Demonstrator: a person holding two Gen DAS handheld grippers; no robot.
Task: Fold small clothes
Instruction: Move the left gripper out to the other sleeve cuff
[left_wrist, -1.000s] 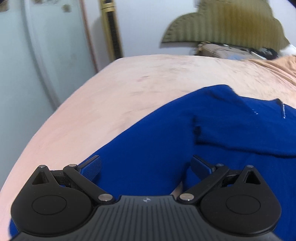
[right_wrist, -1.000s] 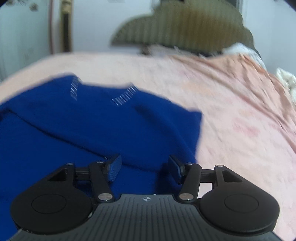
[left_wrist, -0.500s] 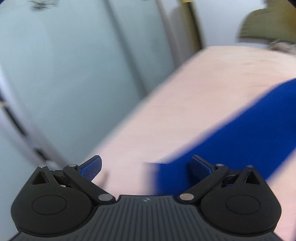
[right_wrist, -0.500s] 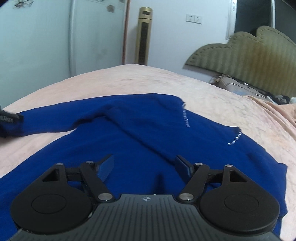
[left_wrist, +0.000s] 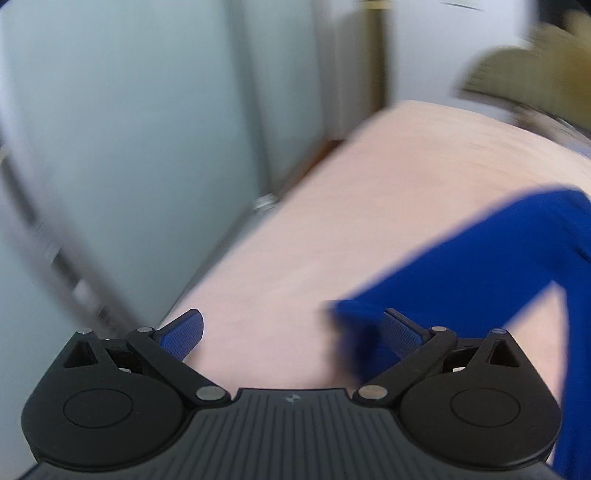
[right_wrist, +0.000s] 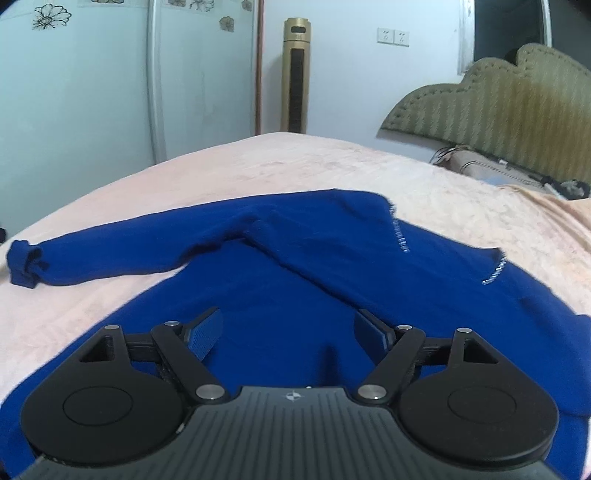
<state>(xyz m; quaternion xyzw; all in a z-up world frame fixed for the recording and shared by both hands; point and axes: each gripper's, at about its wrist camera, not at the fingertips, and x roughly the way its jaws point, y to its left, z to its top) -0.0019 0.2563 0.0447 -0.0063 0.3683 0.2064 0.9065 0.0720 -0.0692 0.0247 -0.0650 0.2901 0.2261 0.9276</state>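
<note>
A royal blue sweater lies spread on the pink bed cover. One sleeve stretches out to the left, its cuff bunched at the end. My right gripper is open and empty over the sweater's body. In the blurred left wrist view the sleeve runs in from the right, its cuff end just by the right finger. My left gripper is open and empty at the sleeve end, near the bed's left edge.
The bed's left edge drops off toward pale wardrobe doors. A gold tower fan stands against the back wall. A green padded headboard and a pillow are at the far right.
My left gripper has swung left from over the sweater's body to the sleeve cuff near the bed edge. My right gripper has turned left and now faces across the sweater toward the outstretched sleeve.
</note>
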